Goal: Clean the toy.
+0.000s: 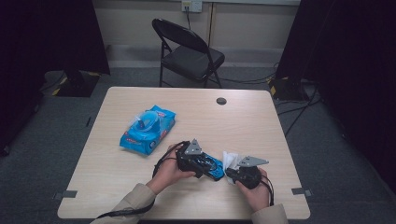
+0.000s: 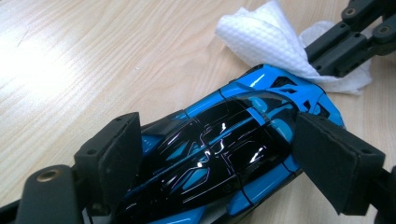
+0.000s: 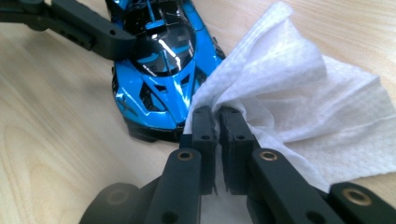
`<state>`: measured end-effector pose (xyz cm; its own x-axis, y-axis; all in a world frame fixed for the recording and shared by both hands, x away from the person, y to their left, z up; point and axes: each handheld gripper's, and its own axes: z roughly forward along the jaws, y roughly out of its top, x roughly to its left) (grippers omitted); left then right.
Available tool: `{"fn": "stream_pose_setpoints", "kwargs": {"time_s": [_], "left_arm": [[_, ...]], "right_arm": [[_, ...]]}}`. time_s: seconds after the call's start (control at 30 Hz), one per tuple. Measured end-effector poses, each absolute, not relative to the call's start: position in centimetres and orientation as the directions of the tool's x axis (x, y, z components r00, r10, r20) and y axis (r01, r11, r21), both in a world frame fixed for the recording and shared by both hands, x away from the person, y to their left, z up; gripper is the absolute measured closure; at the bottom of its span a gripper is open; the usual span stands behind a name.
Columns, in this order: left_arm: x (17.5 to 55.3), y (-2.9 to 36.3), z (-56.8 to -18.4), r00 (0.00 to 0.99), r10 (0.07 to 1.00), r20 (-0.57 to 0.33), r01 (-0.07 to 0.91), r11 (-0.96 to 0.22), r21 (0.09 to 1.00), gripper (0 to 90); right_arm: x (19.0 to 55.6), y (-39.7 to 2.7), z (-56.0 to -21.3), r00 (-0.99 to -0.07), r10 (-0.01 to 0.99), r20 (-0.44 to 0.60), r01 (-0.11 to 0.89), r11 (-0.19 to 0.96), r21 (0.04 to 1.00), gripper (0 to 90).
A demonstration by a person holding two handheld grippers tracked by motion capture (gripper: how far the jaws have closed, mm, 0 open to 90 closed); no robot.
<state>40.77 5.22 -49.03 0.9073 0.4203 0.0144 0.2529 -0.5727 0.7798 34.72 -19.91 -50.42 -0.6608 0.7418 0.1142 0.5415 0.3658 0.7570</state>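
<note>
A glossy blue and black toy car (image 1: 215, 169) lies on the wooden table (image 1: 243, 126) near its front edge. My left gripper (image 2: 217, 128) is shut on the toy car (image 2: 224, 140), with a pad pressed against each side of it. In the right gripper view the car's nose (image 3: 156, 93) points toward me. My right gripper (image 3: 217, 114) is shut on a crumpled white wipe (image 3: 303, 93), which touches the front corner of the car. From above, my right gripper (image 1: 231, 173) and the wipe (image 1: 229, 159) sit just right of the car, and my left gripper (image 1: 207, 166) is around it.
A blue pack of wet wipes (image 1: 147, 128) with its lid flipped up lies left of centre on the table. A round cable hole (image 1: 221, 101) is at the far edge. A black folding chair (image 1: 189, 51) stands beyond the table, with cables on the floor to the right.
</note>
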Motion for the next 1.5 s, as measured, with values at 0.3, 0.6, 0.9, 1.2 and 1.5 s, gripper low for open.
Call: {"fn": "stream_pose_setpoints", "kwargs": {"time_s": [0.3,0.6,0.9,1.2,1.5], "left_arm": [[40.8,5.2,-49.0,0.908,0.418,0.02,0.249,-0.578,0.777,16.2],[40.8,5.2,-49.0,0.908,0.419,0.016,0.252,-0.576,0.778,16.2],[40.8,5.2,-49.0,0.908,0.419,0.018,0.252,-0.578,0.776,16.3],[40.8,5.2,-49.0,0.907,0.42,0.02,0.251,-0.579,0.776,16.2],[40.7,5.2,-49.0,0.906,0.422,0.017,0.253,-0.576,0.777,16.2]], "right_arm": [[33.9,-19.8,-50.4,-0.663,0.741,0.108,0.539,0.373,0.755,85.6],[33.5,-19.7,-50.3,-0.67,0.734,0.112,0.544,0.382,0.747,85.7],[32.8,-19.2,-50.1,-0.687,0.717,0.115,0.541,0.4,0.74,85.8],[32.4,-18.4,-50.1,-0.707,0.697,0.123,0.538,0.417,0.733,86.0],[32.1,-17.4,-50.1,-0.731,0.67,0.133,0.529,0.431,0.731,86.0]]}}
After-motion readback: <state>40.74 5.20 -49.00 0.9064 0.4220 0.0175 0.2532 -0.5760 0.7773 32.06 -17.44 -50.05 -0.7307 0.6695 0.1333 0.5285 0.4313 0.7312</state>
